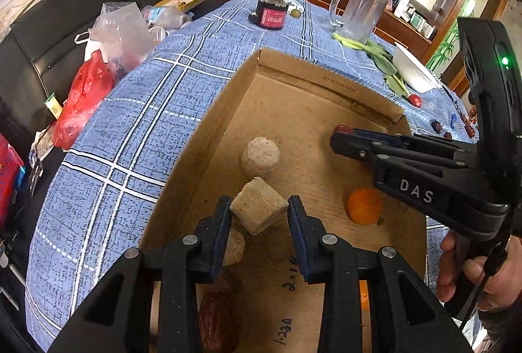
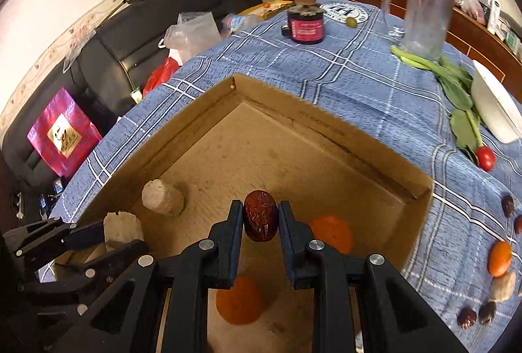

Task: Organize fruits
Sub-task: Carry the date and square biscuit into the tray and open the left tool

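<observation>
Held closest to the lens, a wrinkled dark-red oval date (image 2: 260,220) is clamped between the right gripper (image 2: 260,222) fingers, long axis upright, over the shallow brown cardboard box (image 2: 329,124), presumably for dropping; a pale beige cube-shaped block (image 1: 259,209) is gripped by the left gripper (image 1: 259,212), one corner tilted downward.

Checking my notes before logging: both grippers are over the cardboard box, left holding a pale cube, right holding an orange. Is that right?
Not quite. The right gripper holds a dark red date, not an orange, as the right wrist view shows. The left gripper does hold the pale cube over the cardboard box.
</observation>
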